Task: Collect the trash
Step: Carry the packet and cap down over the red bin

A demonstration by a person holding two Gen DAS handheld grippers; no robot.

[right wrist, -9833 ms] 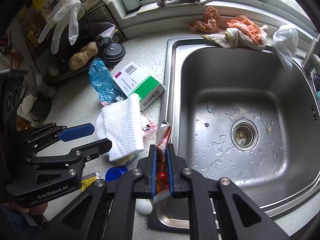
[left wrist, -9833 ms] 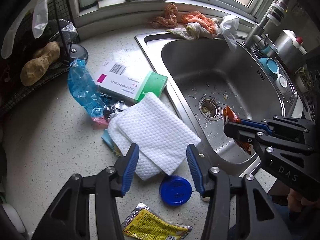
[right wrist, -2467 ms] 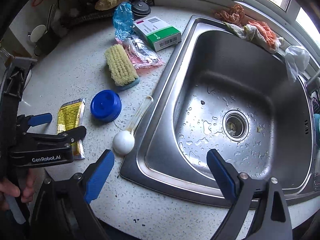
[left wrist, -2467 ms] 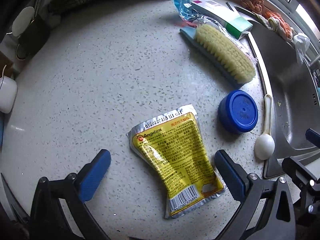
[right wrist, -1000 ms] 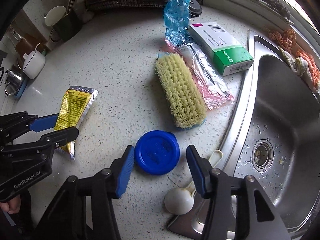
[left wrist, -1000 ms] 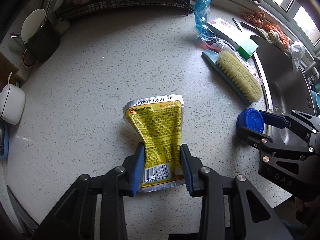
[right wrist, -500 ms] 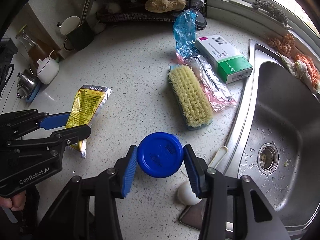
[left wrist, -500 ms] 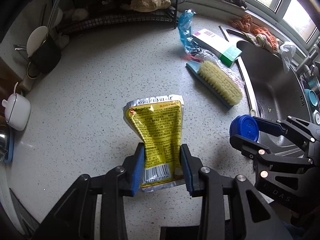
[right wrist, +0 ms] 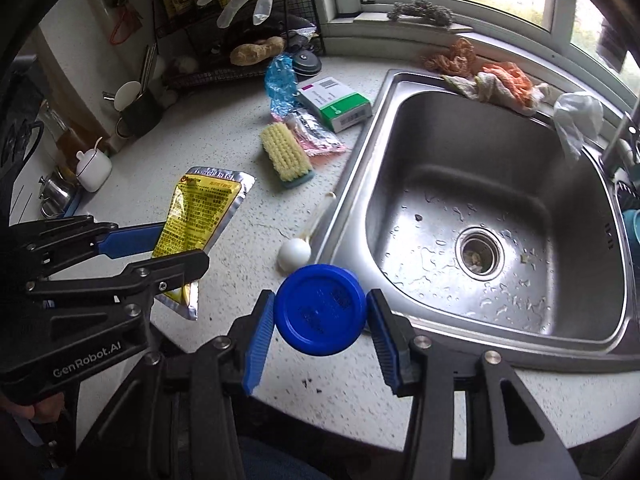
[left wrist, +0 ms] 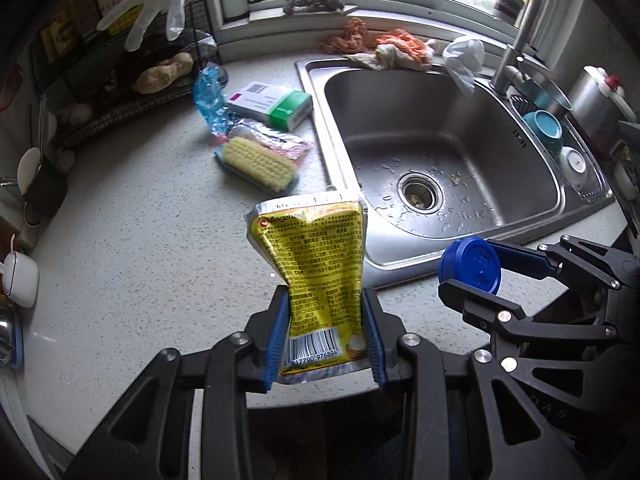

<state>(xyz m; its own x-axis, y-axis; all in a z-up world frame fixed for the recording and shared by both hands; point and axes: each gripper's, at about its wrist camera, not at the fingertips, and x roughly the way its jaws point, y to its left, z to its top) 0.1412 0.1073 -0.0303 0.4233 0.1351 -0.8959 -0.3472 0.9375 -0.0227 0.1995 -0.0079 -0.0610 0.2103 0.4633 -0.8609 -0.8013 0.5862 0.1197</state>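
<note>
My left gripper [left wrist: 326, 334] is shut on a yellow foil packet [left wrist: 316, 264] and holds it above the counter's front edge; the packet also shows in the right wrist view [right wrist: 196, 216]. My right gripper [right wrist: 320, 334] is shut on a round blue lid [right wrist: 321, 314], held up off the counter near the sink's front left corner; the lid also shows in the left wrist view [left wrist: 470, 266]. On the counter lie a blue plastic wrapper [left wrist: 208, 96], a white and green box [left wrist: 272, 104] and a silver and pink wrapper [left wrist: 276, 142].
A yellow scrub brush [left wrist: 256, 164] lies left of the steel sink [left wrist: 384, 264]. A white spoon [right wrist: 298, 250] lies by the sink edge. Rags [left wrist: 392, 50] and a white bag [left wrist: 464, 60] lie behind the sink. A wire rack [left wrist: 120, 80] stands at the back left.
Both grippers have lifted and drawn back toward the counter's front edge, the left with the yellow packet and the right with the blue lid.
</note>
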